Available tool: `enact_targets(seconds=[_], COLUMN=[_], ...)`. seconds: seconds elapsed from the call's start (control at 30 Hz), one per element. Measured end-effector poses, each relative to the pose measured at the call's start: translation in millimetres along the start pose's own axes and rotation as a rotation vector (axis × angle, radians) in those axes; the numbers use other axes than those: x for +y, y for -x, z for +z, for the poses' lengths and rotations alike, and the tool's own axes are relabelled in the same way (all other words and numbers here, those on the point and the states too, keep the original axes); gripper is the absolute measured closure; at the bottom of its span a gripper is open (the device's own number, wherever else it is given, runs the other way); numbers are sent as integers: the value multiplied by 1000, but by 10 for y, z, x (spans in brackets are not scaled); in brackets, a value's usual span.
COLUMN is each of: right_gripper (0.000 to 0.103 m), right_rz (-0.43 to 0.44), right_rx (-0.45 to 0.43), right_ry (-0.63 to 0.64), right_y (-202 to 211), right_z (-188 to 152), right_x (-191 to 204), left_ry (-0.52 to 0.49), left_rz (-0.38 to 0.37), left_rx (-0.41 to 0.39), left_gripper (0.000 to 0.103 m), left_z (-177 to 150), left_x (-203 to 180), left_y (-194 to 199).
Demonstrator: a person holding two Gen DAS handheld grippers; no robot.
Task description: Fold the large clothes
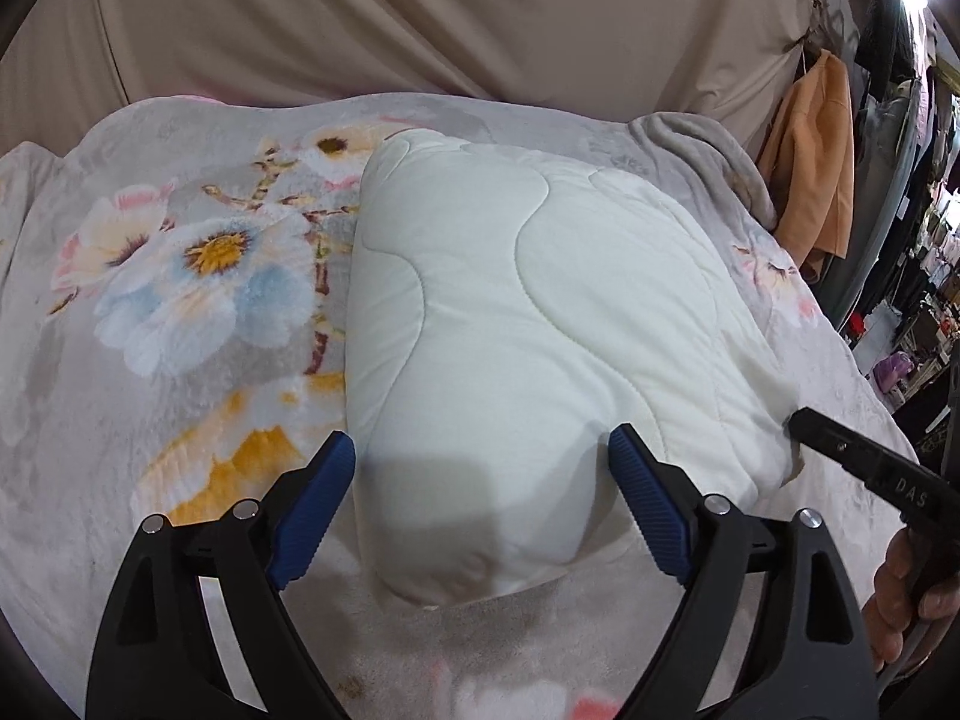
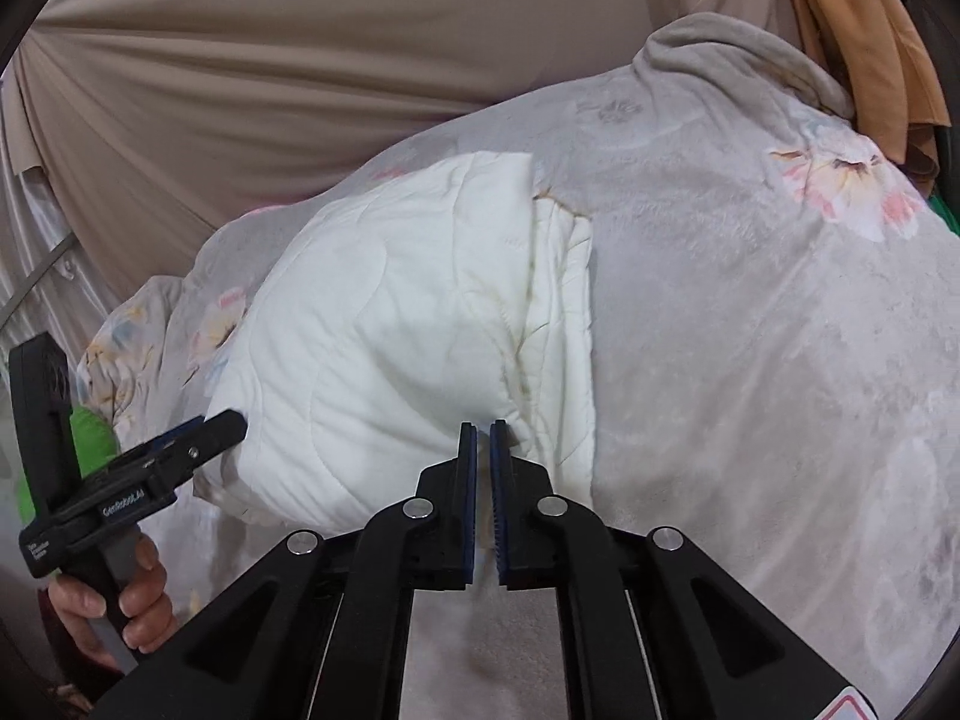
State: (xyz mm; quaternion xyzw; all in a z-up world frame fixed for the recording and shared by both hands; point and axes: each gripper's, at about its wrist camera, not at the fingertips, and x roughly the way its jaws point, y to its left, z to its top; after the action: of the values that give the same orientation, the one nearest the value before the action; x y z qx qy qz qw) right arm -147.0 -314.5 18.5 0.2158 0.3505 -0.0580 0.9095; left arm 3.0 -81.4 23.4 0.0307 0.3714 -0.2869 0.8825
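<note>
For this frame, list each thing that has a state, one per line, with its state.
white quilt: folded into a thick bundle, lying on the floral blanket
floral blanket: spread out flat beneath it
left gripper: open, jaws astride the bundle's near end
right gripper: nearly shut, nothing between its jaws
orange garment: hanging

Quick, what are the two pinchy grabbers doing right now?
Left gripper: open wide around the near end of the folded white quilt, not squeezing it.
Right gripper: almost shut, a thin gap, nothing between its fingers.
</note>
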Motion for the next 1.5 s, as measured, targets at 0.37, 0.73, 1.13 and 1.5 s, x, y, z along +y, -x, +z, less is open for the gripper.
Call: enact_targets(seconds=[0.37, 0.73, 1.13, 1.5], right_gripper=[103, 89, 89, 79], right_rz=[-26, 21, 10, 8], right_rx=[84, 6, -80, 44], right_ry=[-5, -8, 44, -50], right_y=[-311, -66, -174, -535], right_z=[-69, 31, 326, 242], right_x=[-118, -7, 212, -91], left_ry=[-11, 21, 13, 23], left_rz=[-5, -20, -6, -30], left_rx=[51, 73, 71, 100], left_gripper=[10, 9, 9, 7], left_z=[-152, -166, -163, -178], left_x=[-10, 13, 6, -26], left_y=[-162, -208, -210, -266])
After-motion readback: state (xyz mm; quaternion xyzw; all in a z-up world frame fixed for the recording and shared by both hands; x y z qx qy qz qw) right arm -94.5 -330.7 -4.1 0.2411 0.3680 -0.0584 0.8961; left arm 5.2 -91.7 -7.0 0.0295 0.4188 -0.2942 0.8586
